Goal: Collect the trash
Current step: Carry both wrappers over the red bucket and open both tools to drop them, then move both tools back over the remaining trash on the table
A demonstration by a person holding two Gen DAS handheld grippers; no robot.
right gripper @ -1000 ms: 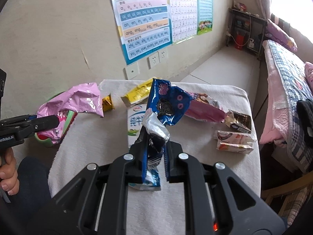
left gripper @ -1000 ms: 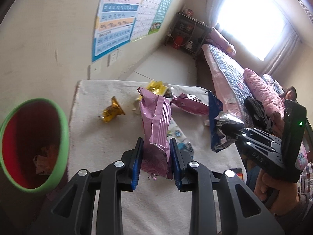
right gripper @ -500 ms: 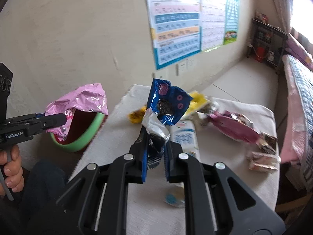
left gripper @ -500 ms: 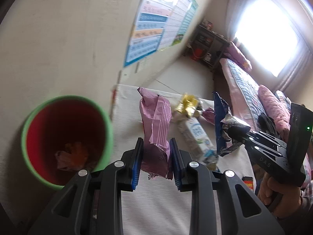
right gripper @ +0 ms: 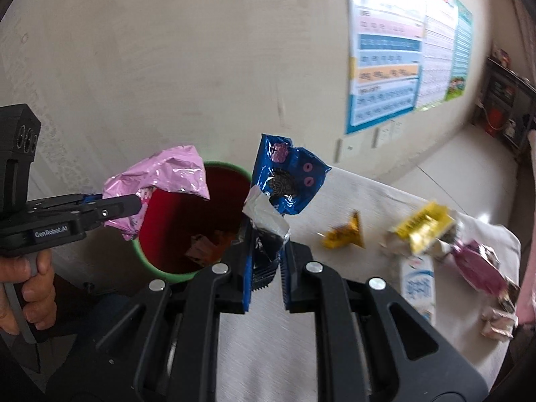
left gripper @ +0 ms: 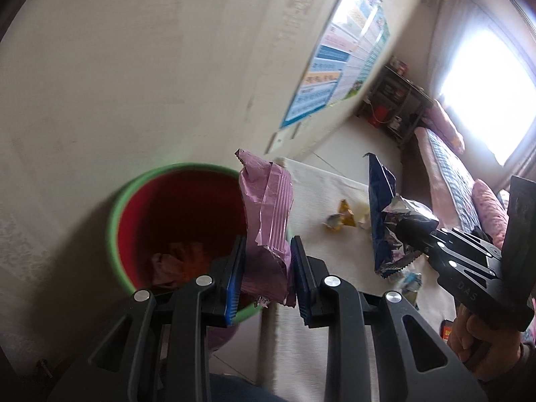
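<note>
Pink foil filled the nearest ground: the left tool (left gripper: 266,276) was clamped on a crumpled pink wrapper (left gripper: 266,221), its blue pads pressing the lower end while the rest stood upright over the rim of the bin (left gripper: 115,231), a red bucket with a green lip standing beside the counter (left gripper: 335,335). Some crumpled scraps (left gripper: 177,261) lay at the bin's bottom. Alongside, the right tool (right gripper: 266,276) pinched the silver-lined lower end of a blue cookie wrapper (right gripper: 288,181), which rose just beside the bin's edge and next to the pink one, the two apart. Beyond them, on the pale cloth of the counter, lay a small gold wrapper (right gripper: 345,234), then a yellow packet (right gripper: 423,226), a white-and-blue milk carton (right gripper: 417,284) and a magenta wrapper (right gripper: 479,271) near the far edge; motion blur softened them all. Farther still, study charts (right gripper: 388,63) hung on the plaster wall, and a bed (left gripper: 449,171) stretched toward a bright window (left gripper: 485,90).
</note>
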